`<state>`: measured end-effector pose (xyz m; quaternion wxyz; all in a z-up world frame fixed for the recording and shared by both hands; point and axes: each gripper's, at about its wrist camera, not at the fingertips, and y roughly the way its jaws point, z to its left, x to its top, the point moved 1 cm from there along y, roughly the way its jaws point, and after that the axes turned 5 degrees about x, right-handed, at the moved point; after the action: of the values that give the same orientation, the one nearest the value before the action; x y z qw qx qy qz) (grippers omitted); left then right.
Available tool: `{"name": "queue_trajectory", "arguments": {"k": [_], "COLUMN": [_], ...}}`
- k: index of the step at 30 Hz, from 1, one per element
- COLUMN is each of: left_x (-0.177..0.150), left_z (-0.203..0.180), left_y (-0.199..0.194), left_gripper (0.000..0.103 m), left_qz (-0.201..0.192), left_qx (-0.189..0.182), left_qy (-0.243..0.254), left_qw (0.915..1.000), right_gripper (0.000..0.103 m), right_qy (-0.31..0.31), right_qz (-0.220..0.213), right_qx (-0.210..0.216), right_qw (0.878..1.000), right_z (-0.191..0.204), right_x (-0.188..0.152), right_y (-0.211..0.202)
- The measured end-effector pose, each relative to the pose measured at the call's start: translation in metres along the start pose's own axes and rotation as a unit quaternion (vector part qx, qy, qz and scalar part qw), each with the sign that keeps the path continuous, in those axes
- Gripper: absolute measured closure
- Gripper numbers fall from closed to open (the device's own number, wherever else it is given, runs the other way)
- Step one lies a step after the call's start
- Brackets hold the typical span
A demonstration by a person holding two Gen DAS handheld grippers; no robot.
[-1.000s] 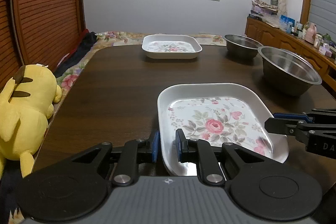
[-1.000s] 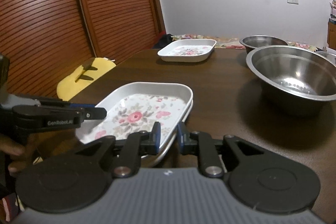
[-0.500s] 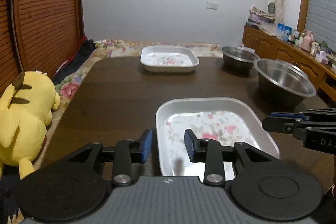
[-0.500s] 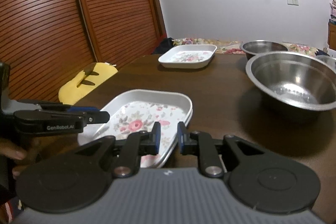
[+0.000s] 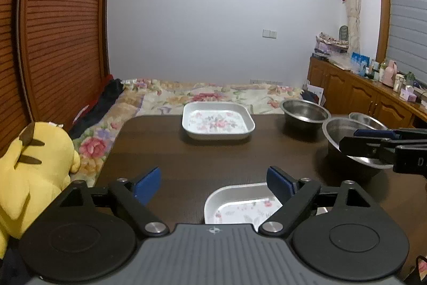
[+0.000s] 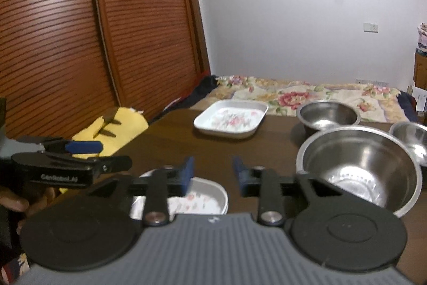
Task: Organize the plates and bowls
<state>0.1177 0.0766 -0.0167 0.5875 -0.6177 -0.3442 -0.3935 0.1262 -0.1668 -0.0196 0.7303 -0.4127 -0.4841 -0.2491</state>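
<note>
A white floral square plate (image 5: 234, 205) lies on the dark wooden table (image 5: 186, 159) near the front edge, partly hidden under both grippers; it also shows in the right wrist view (image 6: 202, 199). My left gripper (image 5: 213, 182) is open and empty above it. My right gripper (image 6: 212, 172) is open and empty, above the plate's right side. A second floral plate (image 5: 217, 122) sits at the far middle of the table, seen too in the right wrist view (image 6: 230, 119). A large steel bowl (image 6: 357, 167) stands right of my right gripper.
A smaller steel bowl (image 5: 304, 111) and another steel bowl (image 6: 411, 135) stand at the far right. A yellow plush toy (image 5: 32, 172) lies off the table's left edge. A floral bedspread (image 5: 213, 95) lies behind the table. A cluttered wooden cabinet (image 5: 360, 90) lines the right wall.
Both grippers opened, let go of the near floral plate, which now lies on the table, and rose and drew back from it.
</note>
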Motion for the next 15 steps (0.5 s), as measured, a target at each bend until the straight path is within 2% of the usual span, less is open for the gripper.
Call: {"name": "queue_trajectory", "arguments": {"k": [1, 5, 15], "left_x": [0.001, 0.009, 0.035], "left_z": [0.001, 0.006, 0.021], "left_y": [0.0, 0.0, 0.032], "left_gripper": [0.012, 0.011, 0.011], "left_qz": [-0.002, -0.012, -0.025], "left_qx": [0.0, 0.004, 0.006], "left_qy": [0.0, 0.003, 0.029], "left_qw": [1.0, 0.9999, 0.9993], "right_gripper": [0.049, 0.033, 0.032], "right_qy": [0.001, 0.003, 0.007], "right_qz": [-0.005, -0.016, 0.0], "right_qx": [-0.003, -0.019, -0.011], "right_qw": [1.0, 1.0, 1.0], "right_z": [-0.001, -0.006, -0.022], "right_x": [0.003, 0.014, 0.055], "right_y": [-0.001, 0.001, 0.034]}}
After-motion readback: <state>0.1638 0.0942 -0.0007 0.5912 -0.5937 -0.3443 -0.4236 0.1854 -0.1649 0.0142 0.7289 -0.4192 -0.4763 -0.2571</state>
